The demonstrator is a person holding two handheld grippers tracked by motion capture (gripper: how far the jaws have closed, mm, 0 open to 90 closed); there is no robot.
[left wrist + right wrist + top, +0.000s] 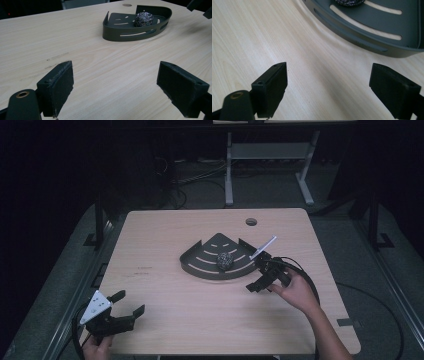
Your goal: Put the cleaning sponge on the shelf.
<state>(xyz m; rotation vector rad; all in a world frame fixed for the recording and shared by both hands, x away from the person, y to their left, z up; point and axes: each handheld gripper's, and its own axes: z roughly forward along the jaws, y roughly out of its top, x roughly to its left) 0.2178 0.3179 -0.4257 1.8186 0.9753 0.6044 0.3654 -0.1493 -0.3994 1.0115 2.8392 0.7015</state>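
pale wood table (175, 320), perhaps a grommet hole (251, 222).

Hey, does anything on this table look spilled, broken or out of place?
Nothing stands out. The steel scrubber sits inside the dark fan-shaped tray, which lies flat on the table. Both tools, left and right, are open and hold nothing. No spill or damage shows.

Scourer (348, 2) cut off, perhaps steel

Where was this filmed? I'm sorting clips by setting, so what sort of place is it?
Probably a lab or recording room, not a kitchen: a bare wooden table with a cable hole, loose floor cables, and a lone corner rack holding a steel scourer.
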